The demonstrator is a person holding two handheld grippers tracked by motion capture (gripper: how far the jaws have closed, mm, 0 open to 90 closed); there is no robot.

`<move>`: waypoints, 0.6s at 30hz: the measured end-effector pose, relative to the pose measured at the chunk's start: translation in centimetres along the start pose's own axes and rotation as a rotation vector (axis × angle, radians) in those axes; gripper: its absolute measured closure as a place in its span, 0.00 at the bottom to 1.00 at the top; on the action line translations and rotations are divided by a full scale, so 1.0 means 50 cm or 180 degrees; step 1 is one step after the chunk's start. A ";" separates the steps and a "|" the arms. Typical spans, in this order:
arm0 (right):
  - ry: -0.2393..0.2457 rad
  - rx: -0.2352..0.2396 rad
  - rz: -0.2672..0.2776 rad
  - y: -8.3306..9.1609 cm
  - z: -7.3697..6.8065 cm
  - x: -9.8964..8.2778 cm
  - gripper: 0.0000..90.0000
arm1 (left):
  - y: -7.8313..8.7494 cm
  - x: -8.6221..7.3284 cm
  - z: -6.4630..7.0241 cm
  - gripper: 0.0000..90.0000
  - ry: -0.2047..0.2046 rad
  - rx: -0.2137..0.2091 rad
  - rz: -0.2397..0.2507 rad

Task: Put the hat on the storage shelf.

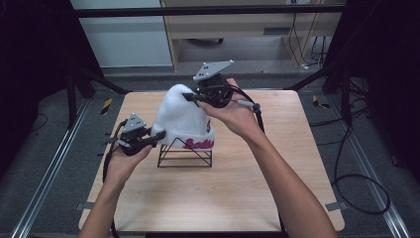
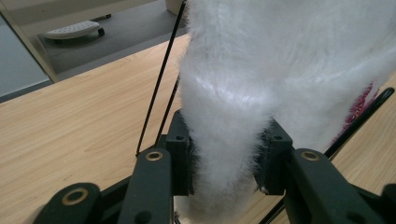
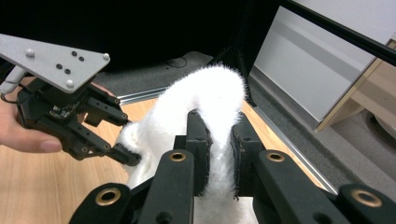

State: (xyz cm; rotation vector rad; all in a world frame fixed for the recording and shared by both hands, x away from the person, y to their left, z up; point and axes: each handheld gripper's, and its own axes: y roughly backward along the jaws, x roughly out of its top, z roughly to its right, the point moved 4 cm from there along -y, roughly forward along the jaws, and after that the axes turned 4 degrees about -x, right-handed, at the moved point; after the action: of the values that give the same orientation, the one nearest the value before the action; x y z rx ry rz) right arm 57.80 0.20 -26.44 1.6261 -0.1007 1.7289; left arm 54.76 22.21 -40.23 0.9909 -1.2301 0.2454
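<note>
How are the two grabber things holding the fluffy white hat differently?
The left gripper pinches the white hat low down at its brim edge, while the right gripper pinches it high up at its top. The left gripper sits low, near the black wire stand; the right gripper is raised well above the table. Both are shut on the hat's fuzzy fabric.

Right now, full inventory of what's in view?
beanie: 1, fluffy white with pink lettering on the cuff, draped over the stand at table centre
wire stand: 1, black, on the table under the beanie
table: 1, light wood top
cables: several, black, on the grey floor at the right
left claw: 1, black, shut on the beanie's lower edge
right claw: 1, black, shut on the beanie's top
hands and forearms: 2, bare, coming in from the bottom of the high view
</note>
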 end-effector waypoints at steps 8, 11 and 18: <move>0.0020 0.0051 -0.0043 -0.003 -0.020 -0.013 0.90 | -0.002 -0.023 -0.003 0.69 0.0005 -0.0013 -0.0031; 0.0066 0.0080 -0.0086 -0.007 -0.032 -0.019 0.90 | -0.005 -0.034 -0.004 0.69 0.0028 -0.0013 -0.0041; 0.0083 0.0114 -0.0133 -0.017 -0.044 -0.032 0.90 | -0.008 -0.055 -0.012 0.69 0.0055 -0.0028 -0.0088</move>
State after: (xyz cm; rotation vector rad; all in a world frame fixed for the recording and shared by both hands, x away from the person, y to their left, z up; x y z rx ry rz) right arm 56.30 1.24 -28.61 1.6195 -0.0232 1.7286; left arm 54.40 23.34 -42.80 0.9956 -1.1999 0.2262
